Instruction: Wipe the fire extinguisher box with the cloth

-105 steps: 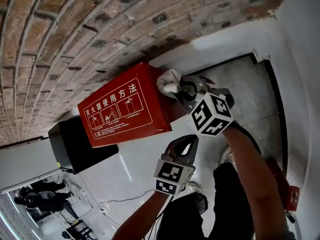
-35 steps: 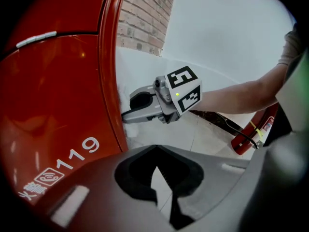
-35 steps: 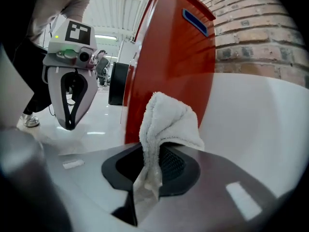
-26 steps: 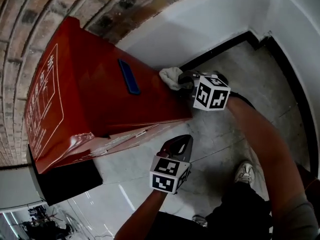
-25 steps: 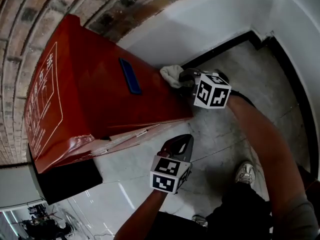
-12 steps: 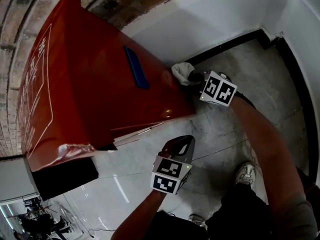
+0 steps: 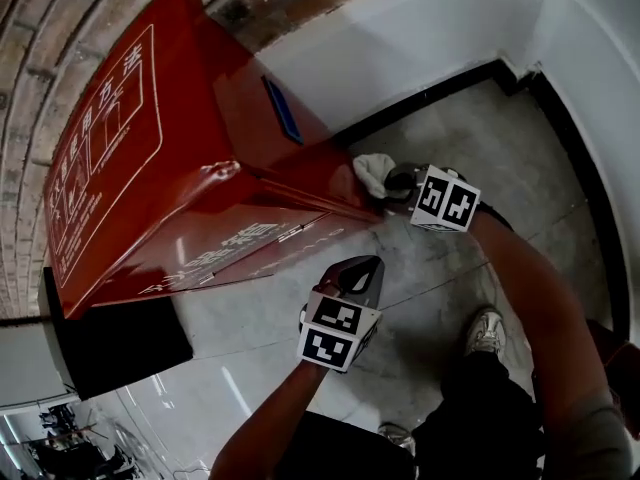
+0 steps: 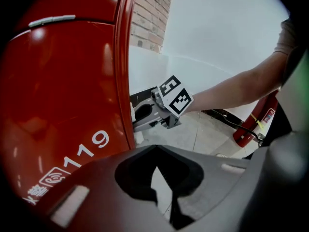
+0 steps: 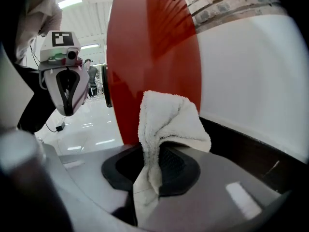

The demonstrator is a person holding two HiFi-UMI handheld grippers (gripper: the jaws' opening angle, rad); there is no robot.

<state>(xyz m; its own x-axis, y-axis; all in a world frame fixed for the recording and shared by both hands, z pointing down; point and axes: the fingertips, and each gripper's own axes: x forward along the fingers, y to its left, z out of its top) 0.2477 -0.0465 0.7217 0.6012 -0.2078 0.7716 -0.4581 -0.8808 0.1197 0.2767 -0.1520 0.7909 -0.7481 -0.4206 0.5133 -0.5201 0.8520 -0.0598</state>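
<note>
Right gripper (image 7: 395,183): clamped on cloth (image 7: 372,173)
Left gripper (image 7: 358,270): closed, empty
Box (image 7: 190,158): side face just beyond cloth; right gripper nearer

Brown brick wall (image 7: 35,38) above a white plastered band (image 7: 420,28), black skirting (image 7: 430,98) along its foot, grey tiled floor (image 7: 520,158), glossy pale floor (image 7: 200,388) toward an open hall, strip lights (image 9: 70,2) overhead, red extinguisher (image 8: 251,122) standing near the wall.
</note>
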